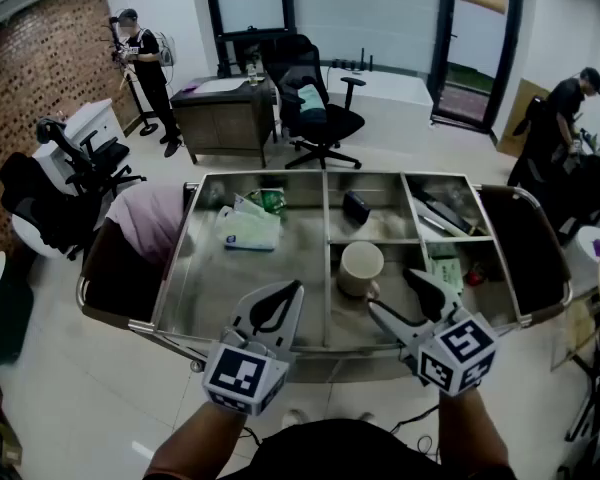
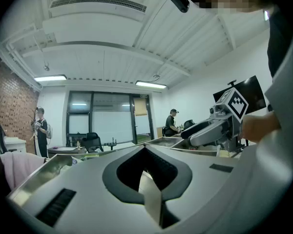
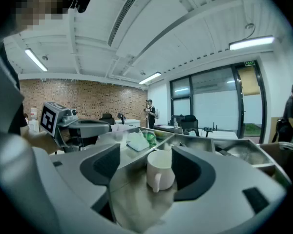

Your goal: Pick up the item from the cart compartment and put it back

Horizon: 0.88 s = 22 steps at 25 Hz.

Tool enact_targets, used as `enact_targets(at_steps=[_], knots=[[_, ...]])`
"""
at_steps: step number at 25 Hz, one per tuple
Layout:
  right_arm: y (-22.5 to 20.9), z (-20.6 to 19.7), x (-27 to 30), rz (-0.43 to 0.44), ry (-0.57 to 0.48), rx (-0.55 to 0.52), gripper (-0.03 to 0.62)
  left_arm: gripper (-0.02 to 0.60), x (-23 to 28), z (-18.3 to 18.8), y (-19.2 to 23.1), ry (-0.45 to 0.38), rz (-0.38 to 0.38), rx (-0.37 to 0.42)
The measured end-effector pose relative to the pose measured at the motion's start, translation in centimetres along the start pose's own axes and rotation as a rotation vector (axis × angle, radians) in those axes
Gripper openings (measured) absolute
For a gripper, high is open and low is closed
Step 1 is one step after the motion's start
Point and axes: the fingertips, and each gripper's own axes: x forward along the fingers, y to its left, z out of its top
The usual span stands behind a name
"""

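Note:
A cream mug [image 1: 361, 268] stands upright in the near middle compartment of the steel cart [image 1: 325, 340]. My right gripper [image 1: 392, 291] hovers just to the mug's near right, open. In the right gripper view the mug [image 3: 160, 168] stands ahead of the spread jaws of my right gripper [image 3: 145, 155], handle towards me, and neither pad touches it. My left gripper [image 1: 295, 288] hangs over the large left compartment with its jaw tips together and nothing in them. The left gripper view shows my left gripper [image 2: 145, 149] shut and the right gripper [image 2: 212, 130] off to its right.
A white packet [image 1: 248, 230] and a green packet [image 1: 270, 200] lie in the left compartment. A small black item [image 1: 356, 206] sits in the far middle one, and the right compartments [image 1: 445, 213] hold mixed items. Pink cloth [image 1: 150, 218] drapes the cart's left end. Office chairs [image 1: 320, 108] and people stand beyond.

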Motion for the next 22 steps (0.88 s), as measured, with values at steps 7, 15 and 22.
enact_targets(at_steps=[7, 15, 22], knots=[[-2.0, 0.5, 3.5, -0.016, 0.042, -0.043, 0.399, 0.000, 2.5, 0.9, 1.8, -0.020, 0.018, 0.036], [-3.5, -1.2, 8.0, -0.007, 0.142, -0.043, 0.433, 0.000, 5.5, 0.5, 4.2, -0.012, 0.054, 0.051], [-4.0, -3.8, 10.9, 0.006, 0.229, -0.031, 0.433, 0.000, 8.0, -2.4, 6.2, 0.046, 0.094, 0.021]])
